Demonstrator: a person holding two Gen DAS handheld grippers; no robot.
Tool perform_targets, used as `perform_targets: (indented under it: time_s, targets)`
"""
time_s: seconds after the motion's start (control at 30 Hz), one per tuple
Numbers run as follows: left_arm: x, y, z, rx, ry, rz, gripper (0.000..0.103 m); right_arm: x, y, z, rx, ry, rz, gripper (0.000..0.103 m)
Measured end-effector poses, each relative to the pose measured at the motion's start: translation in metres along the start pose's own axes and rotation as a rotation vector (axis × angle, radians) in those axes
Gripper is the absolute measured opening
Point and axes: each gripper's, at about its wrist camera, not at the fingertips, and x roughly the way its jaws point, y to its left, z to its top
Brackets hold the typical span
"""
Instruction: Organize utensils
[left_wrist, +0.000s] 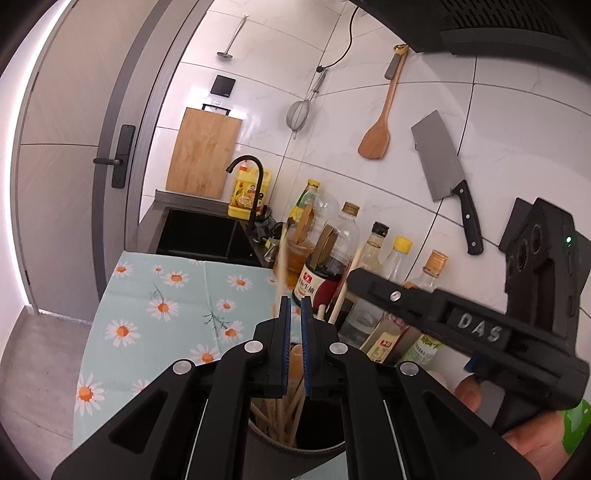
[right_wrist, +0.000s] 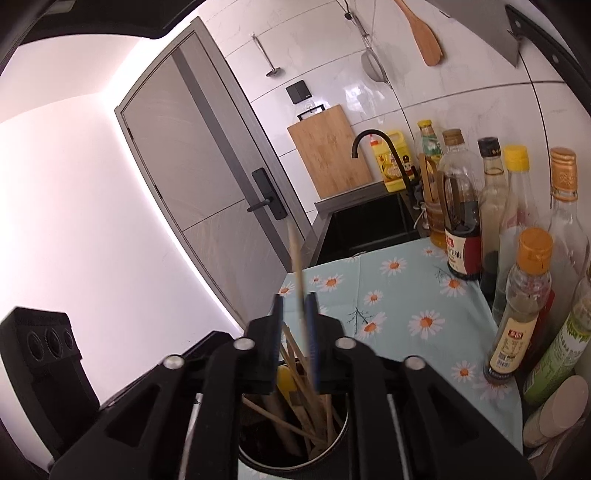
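A dark round utensil holder (right_wrist: 295, 458) stands on the daisy-print cloth (right_wrist: 399, 295), holding several wooden chopsticks and utensils; it also shows in the left wrist view (left_wrist: 295, 435). My right gripper (right_wrist: 294, 301) hovers above the holder with a wooden chopstick (right_wrist: 297, 273) blurred between its slightly parted fingers, leaning on the right pad. My left gripper (left_wrist: 294, 304) is above the holder too, its blue pads narrowly apart with nothing clearly between them. The right gripper's body (left_wrist: 480, 325) crosses the left wrist view at the right.
A row of sauce and oil bottles (right_wrist: 461, 221) lines the tiled wall at the right. A black sink (right_wrist: 369, 225) with a faucet lies beyond the cloth. A cutting board, strainer, wooden spatula (left_wrist: 376, 136) and cleaver (left_wrist: 439, 162) hang on the wall. A grey door stands at the left.
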Motion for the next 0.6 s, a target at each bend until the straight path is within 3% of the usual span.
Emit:
perform_targets:
  time_s: [0.03, 0.07, 0.23, 0.33, 0.47, 0.6]
  targets:
    - [-0.001, 0.000, -0.001, -0.003, 0.000, 0.000, 0.024, -0.002, 0.000, 0.001, 0.001, -0.002, 0.000, 0.016]
    - [-0.004, 0.001, -0.001, -0.011, -0.005, -0.001, 0.029, -0.004, 0.001, 0.001, 0.004, -0.004, 0.001, 0.017]
    - [-0.011, -0.003, 0.000, 0.002, -0.013, 0.007, 0.029, -0.018, 0.006, 0.004, 0.006, -0.026, 0.008, 0.018]
    - [-0.018, -0.007, 0.001, 0.010, -0.012, 0.023, 0.029, -0.025, 0.007, 0.006, 0.021, -0.012, 0.022, 0.031]
    - [-0.032, -0.016, 0.003, 0.040, -0.005, 0.049, 0.029, -0.045, 0.015, 0.007, -0.004, -0.032, 0.023, 0.034]
    - [-0.049, -0.029, -0.001, 0.065, 0.027, 0.071, 0.034, -0.075, 0.023, 0.003, -0.019, -0.040, 0.000, 0.062]
